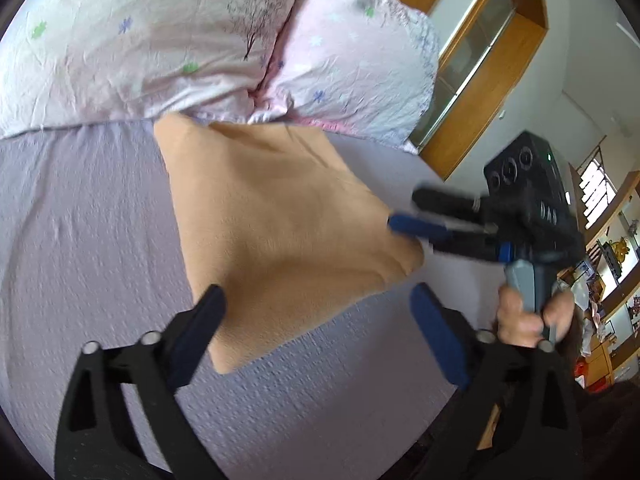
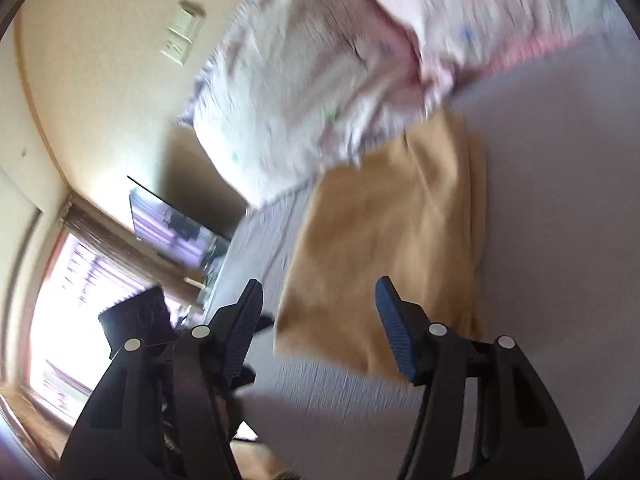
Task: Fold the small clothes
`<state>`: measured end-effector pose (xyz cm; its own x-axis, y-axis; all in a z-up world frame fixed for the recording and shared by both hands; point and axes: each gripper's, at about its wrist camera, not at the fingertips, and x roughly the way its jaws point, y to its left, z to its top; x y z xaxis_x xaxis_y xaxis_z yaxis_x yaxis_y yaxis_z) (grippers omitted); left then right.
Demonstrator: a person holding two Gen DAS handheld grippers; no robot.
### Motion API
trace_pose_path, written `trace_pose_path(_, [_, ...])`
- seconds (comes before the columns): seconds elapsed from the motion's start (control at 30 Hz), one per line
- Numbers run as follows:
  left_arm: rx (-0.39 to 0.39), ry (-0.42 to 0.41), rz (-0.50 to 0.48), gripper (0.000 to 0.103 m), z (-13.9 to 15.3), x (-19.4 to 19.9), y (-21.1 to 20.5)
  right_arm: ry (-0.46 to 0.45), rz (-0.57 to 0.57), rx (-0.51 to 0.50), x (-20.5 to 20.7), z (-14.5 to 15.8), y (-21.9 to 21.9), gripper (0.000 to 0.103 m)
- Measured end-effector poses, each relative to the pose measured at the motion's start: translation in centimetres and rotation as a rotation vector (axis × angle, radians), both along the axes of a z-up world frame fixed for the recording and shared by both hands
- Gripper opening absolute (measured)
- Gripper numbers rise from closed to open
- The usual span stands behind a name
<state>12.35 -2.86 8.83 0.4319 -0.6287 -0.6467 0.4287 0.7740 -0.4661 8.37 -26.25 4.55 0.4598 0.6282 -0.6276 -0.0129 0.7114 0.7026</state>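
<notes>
An orange folded cloth (image 1: 280, 220) lies flat on the lilac bed sheet (image 1: 80, 240), its far corner against the pillows. My left gripper (image 1: 318, 316) is open and empty, hovering over the cloth's near edge. My right gripper (image 1: 404, 210) shows in the left wrist view at the cloth's right corner, jaws apart. In the right wrist view the right gripper (image 2: 318, 308) is open and empty just above the near end of the cloth (image 2: 392, 240); that view is blurred.
Two floral pink-white pillows (image 1: 180, 40) lie at the head of the bed, touching the cloth's far edge. A wooden door frame (image 1: 480, 92) and cluttered shelves (image 1: 608, 272) stand right of the bed. A window (image 2: 72, 300) and wall switch (image 2: 182, 32) show in the right wrist view.
</notes>
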Motion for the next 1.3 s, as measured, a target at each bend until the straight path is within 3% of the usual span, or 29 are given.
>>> trace_pose_path(0.07, [0.023, 0.036, -0.004, 0.098, -0.9, 0.2, -0.8, 0.076, -0.057, -0.065, -0.3, -2.2, -0.7, 0.058])
trace_pose_path(0.1, [0.05, 0.042, -0.001, 0.098, -1.2, 0.1, -1.2, 0.089, -0.076, -0.043, -0.5, -3.0, -1.2, 0.05])
trace_pose_path(0.13, [0.074, 0.043, 0.001, 0.098, -1.3, 0.0, -1.4, 0.09, -0.097, -0.003, -0.9, -3.4, -1.9, 0.049])
trace_pose_path(0.2, [0.106, 0.029, 0.004, 0.098, -1.3, -0.6, -1.6, 0.075, -0.116, -0.023, -1.7, -2.4, -2.2, 0.049])
trace_pose_path(0.27, [0.123, 0.019, 0.03, 0.099, -0.7, -1.7, -1.1, 0.032, -0.113, -0.097, -2.7, -1.0, -1.7, 0.058])
trace_pose_path(0.33, [0.183, 0.015, 0.091, 0.101, -0.3, -2.6, -0.6, -0.032, -0.11, -0.223, -4.0, 0.7, -0.6, 0.093])
trace_pose_path(0.4, [0.281, 0.008, 0.178, 0.101, -0.1, -3.6, -0.1, -0.084, -0.108, -0.347, -5.0, 1.7, 0.7, 0.102])
trace_pose_path(0.5, [0.408, 0.045, 0.261, 0.101, -0.9, -4.4, 0.1, -0.098, -0.106, -0.618, -7.5, 1.6, 3.2, 0.102])
trace_pose_path(0.63, [0.422, 0.112, 0.284, 0.101, -2.4, -4.1, 0.5, -0.068, -0.113, -0.844, -7.9, 0.2, 5.7, 0.102])
trace_pose_path(0.73, [0.483, 0.138, 0.311, 0.101, -3.1, -4.0, 0.5, -0.041, -0.09, -0.831, -8.6, -0.9, 5.5, 0.102])
trace_pose_path(0.97, [0.534, 0.154, 0.324, 0.101, -3.6, -3.7, 0.0, 0.013, -0.08, -0.844, -8.3, -2.8, 6.2, 0.102])
trace_pose_path(1.3, [0.531, 0.147, 0.307, 0.101, -3.4, -3.5, 0.0, 0.033, -0.076, -0.85, -8.3, -3.0, 6.4, 0.102])
